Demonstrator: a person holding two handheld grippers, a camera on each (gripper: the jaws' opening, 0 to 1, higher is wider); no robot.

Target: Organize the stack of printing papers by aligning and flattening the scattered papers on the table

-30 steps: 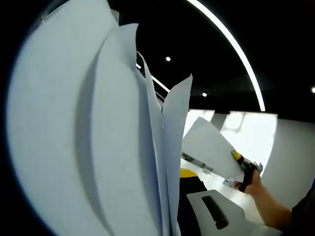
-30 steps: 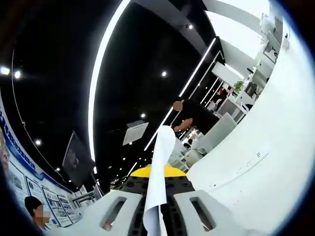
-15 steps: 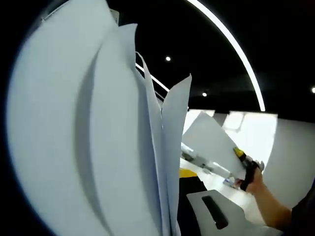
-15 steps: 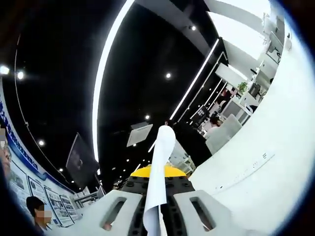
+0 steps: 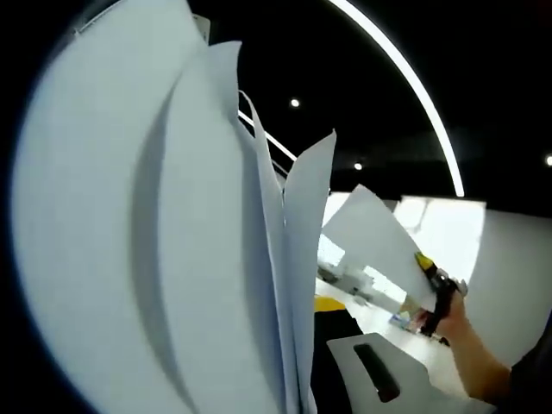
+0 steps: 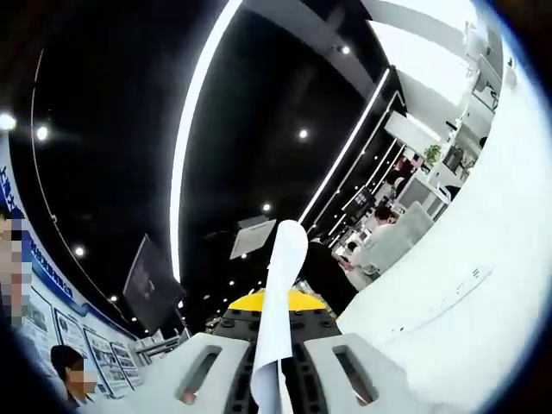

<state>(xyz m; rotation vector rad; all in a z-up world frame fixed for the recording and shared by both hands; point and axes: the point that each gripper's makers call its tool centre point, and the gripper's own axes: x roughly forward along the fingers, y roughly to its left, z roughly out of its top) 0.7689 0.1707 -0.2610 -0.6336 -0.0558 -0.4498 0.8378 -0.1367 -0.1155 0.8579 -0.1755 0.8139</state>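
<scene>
Papers lifted under a dark ceiling

Left tongs (image 5: 297,379) clench fanned papers (image 5: 155,250); right tongs (image 6: 278,379) grasp one sheet (image 6: 278,310); ceiling light strips (image 6: 185,147) glow.

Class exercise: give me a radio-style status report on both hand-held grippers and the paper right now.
Left hand-held gripper shut on fanned paper stack. Right hand-held gripper shut on single sheet, edge-on, raised. Nothing obstructing.

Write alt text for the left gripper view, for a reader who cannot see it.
Several white sheets of paper stand fanned upright at the left gripper, close to the camera. Beyond them, a hand holds the right gripper, shut on a single sheet, under a dark ceiling with a curved light strip.
</scene>
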